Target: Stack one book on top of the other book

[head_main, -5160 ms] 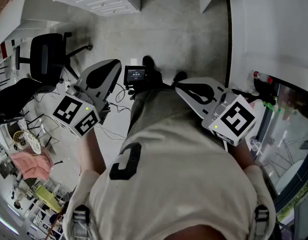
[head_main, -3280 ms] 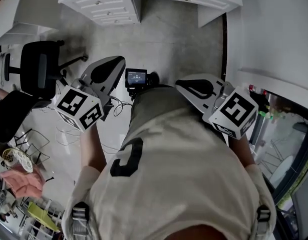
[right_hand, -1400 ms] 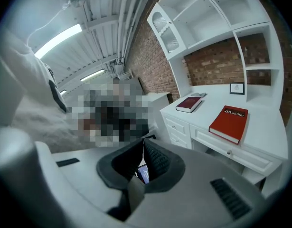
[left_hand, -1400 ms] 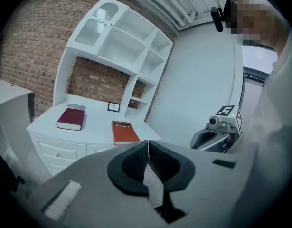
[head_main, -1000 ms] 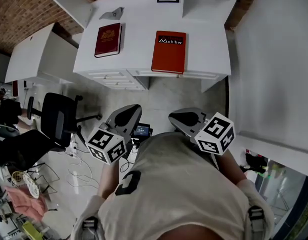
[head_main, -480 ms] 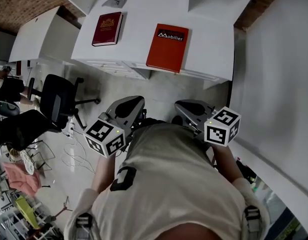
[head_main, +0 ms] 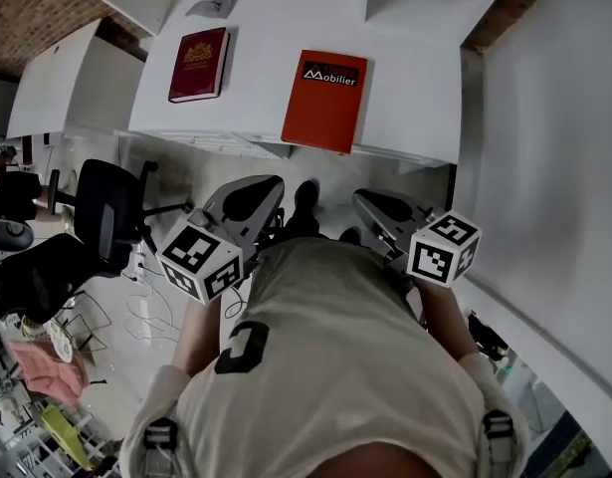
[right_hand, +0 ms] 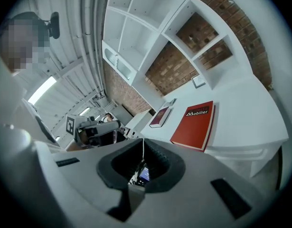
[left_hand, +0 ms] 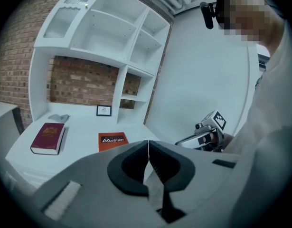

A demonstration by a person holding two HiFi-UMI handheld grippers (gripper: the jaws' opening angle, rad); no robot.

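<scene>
Head view: person stands back from the white desk (head_main: pixel 415 78), both books lie flat on it, well apart; wide thin red book (head_main: pixel 325 100) near the front edge, smaller thicker maroon book (head_main: pixel 198 65) off to its left, nothing stacked yet; small grey crumpled thing (head_main: pixel 211 6) behind the maroon one, cloth or paper, can't tell; left gripper (head_main: pixel 261 192) and right gripper (head_main: pixel 370 202) held low in front of the body over the floor, well short of the desk, office chair (head_main: pixel 111 212) at the left. Left gripper view: jaws clenched together, nothing between them, maroon book and red book visible ahead on the desk below the white shelves (left_hand: pixel 112 46), small framed picture (left_hand: pixel 104 110) at the back. Right gripper view: jaws pressed shut too and empty, red book nearest, maroon one beyond it, the other gripper off to the left. Handling guess: both look like stiff hardcovers, fair weight, not fragile, covers probably smooth so a flat pinch could slip. Lying flat they give the jaws little to bite, so best bet is the maroon book, taken across its full thickness at the spine or a long edge so it doesn't flop open, then laid on the bigger red one; jaws must open first
</scene>
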